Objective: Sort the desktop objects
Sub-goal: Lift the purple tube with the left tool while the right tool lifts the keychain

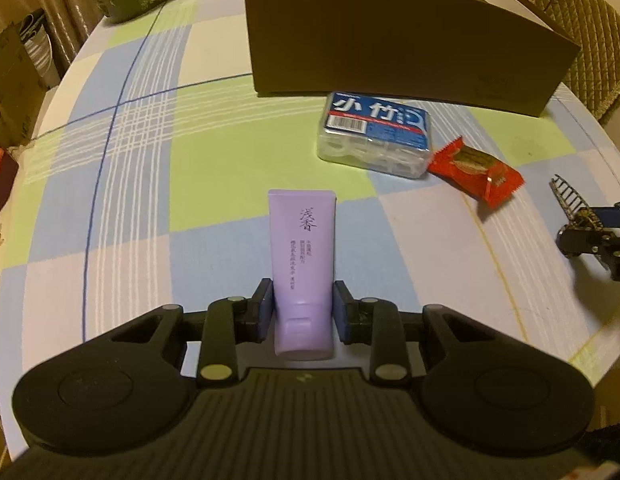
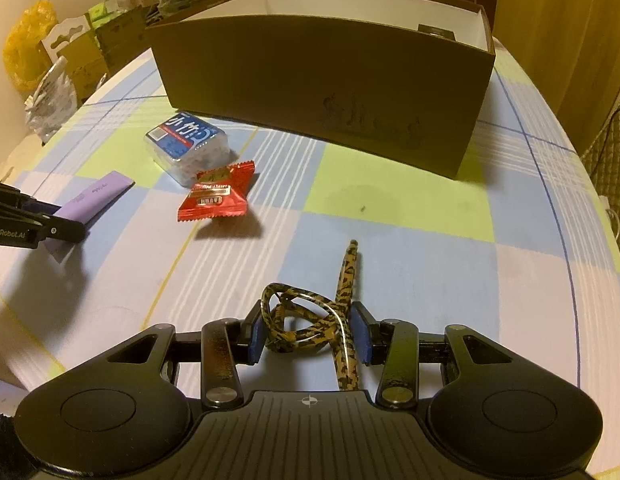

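Left gripper pinching purple tube near cap | right gripper clamping leopard hair clip between pads | lifting level, clearing brown box wall ahead before releasing.

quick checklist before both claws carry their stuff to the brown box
1. Left claw shut on the purple tube: ok, pads on both sides.
2. Right claw shut on the leopard-print hair clip: ok, though the clip sits skewed.
3. Brown box open on top: ok.
4. Room inside the box: cannot tell; only a bare white wall and one dark item show.
5. Floss pick case and red snack packet lie before the box: not ok for a low path, lift over.
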Motion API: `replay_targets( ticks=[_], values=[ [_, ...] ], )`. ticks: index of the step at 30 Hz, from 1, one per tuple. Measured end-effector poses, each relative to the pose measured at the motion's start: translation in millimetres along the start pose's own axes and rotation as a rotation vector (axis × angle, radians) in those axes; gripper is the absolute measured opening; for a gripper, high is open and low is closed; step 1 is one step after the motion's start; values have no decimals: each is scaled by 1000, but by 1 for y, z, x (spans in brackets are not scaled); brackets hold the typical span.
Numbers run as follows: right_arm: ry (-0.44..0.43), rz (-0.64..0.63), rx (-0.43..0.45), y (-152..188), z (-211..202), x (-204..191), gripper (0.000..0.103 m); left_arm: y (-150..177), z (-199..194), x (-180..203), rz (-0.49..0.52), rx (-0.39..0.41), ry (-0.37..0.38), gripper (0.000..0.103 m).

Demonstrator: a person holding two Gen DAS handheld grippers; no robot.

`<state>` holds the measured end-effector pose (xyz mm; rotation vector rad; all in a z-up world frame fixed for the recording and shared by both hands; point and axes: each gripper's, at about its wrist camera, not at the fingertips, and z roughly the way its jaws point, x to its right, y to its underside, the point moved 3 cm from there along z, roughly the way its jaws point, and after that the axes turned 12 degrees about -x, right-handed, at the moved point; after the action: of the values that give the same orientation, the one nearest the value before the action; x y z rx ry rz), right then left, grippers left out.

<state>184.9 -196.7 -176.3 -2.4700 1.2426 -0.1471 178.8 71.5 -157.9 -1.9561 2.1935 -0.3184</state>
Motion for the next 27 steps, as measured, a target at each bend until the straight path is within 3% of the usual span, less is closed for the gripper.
replay_targets(
  ticks=[7,13,27],
  values=[
    [-8,-6,-11,4,-8,1,40,7,-6,9,-12,-7,59,26],
    [-34,9,26,-3,-24,4,40,4,-26,16,-1,37,97,26],
    [-61,24,34,-16,-25,3,40,-5,-32,16,11,65,109,25]
  ],
)
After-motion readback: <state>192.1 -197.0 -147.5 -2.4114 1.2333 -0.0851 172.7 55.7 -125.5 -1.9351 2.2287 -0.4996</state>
